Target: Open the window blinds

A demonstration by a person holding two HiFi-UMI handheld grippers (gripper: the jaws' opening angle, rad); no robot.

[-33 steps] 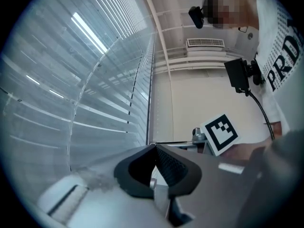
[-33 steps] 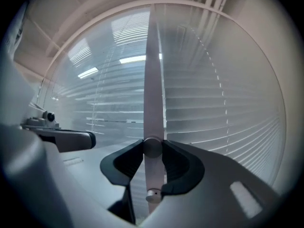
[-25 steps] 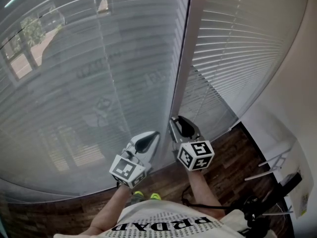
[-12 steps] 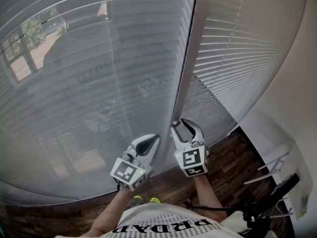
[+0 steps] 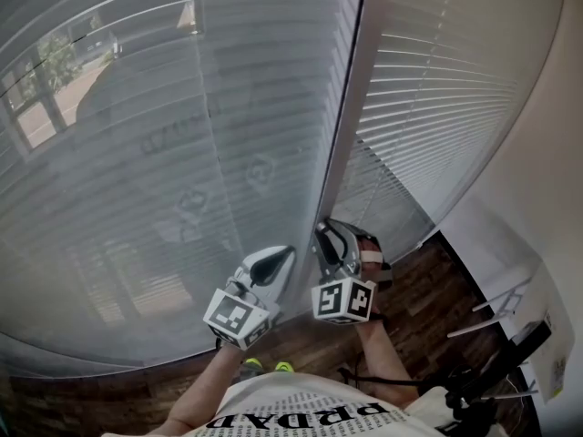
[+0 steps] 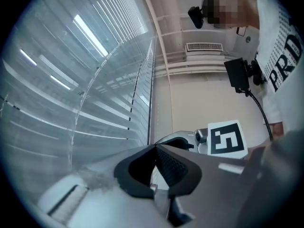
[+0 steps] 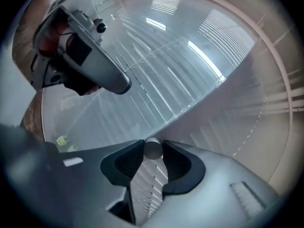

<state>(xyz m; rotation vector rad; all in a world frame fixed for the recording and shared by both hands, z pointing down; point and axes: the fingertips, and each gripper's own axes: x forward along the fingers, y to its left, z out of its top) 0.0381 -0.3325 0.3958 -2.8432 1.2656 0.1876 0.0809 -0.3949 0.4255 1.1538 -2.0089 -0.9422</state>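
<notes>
Since the earlier frames the right gripper point(image 5: 326, 231) has rolled about its own axis at the foot of the window. Its marker cube point(image 5: 344, 300) now shows a different printed face to the head view, while the hand has barely shifted. Its fingers have just been closing and now grasp the tilt wand point(image 7: 153, 148), a smooth, round, dull grey rod whose end sits between the black ribbed pads. The left gripper point(image 5: 288, 251) has kept its place just beside it. Its tapered fingers are clenched tip to tip and point at the lower edge of the glazing.

The window blinds fill most of the head view. The left blind point(image 5: 182, 153) is a broad sheet of thin, pale horizontal slats. It looks hazy and glossy and carries faint reflections of the marker squares. The right blind point(image 5: 437, 89) has brighter white slats with thin cords running down through them. Between the two stands a flat, matt grey mullion point(image 5: 346, 107), and both grippers sit at its base. The wand is there too, on the right blind's side of the mullion.

Below them runs a dark wood-grain plank floor point(image 5: 428, 289). The gripper shells are smooth grey plastic, and each cube is white with black square markers.
</notes>
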